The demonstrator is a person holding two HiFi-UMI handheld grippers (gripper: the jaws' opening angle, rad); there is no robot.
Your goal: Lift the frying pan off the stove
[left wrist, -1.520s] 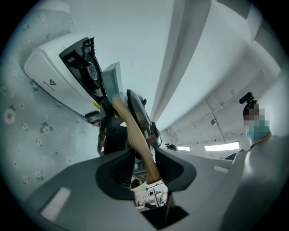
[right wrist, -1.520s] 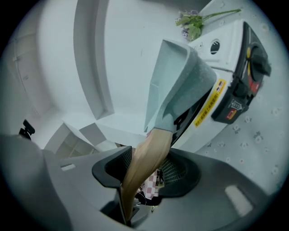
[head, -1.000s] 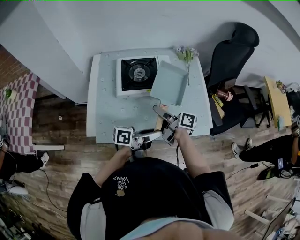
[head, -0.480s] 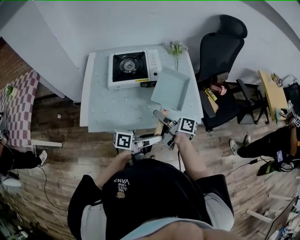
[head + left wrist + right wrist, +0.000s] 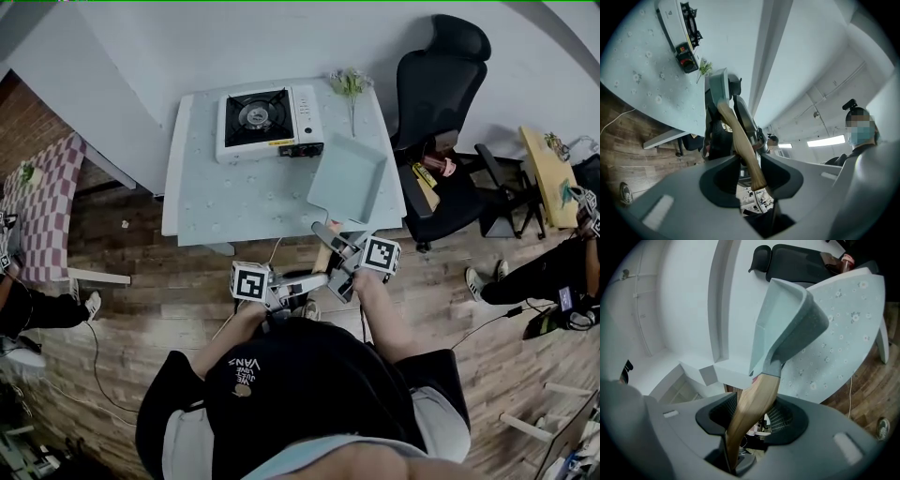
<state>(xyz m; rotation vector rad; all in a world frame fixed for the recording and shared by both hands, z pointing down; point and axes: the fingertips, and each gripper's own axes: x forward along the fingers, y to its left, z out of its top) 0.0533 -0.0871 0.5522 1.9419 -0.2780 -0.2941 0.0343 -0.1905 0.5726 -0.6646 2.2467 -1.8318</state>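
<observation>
Compared with a second ago, the pale blue-green rectangular frying pan (image 5: 349,176) is no longer overlapping the right edge of the white portable gas stove (image 5: 270,122). It is now hanging well apart from the stove, over the near right part of the spotted light-blue table (image 5: 234,206). Both grippers, which were over the table's near edge, are now showing over the brown plank floor (image 5: 141,319), and the table is sitting farther up the head view. The left gripper (image 5: 314,279) is clamping the far end of the pan's light wooden handle (image 5: 323,253), its jaws standing about half apart with the wood filling the gap between them. The right gripper (image 5: 330,242) is gripping the same handle nearer the pan, its jaws standing wider around the thicker wood. In the right gripper view the handle (image 5: 750,404) is running up between the jaws into a grey socket at the pan's corner, and the pan (image 5: 787,324) is showing tall straight walls and a darker, rougher grey underside. In the left gripper view the pan (image 5: 717,86) is appearing edge-on beyond the handle (image 5: 745,150), with the stove (image 5: 679,28) on the table behind.
</observation>
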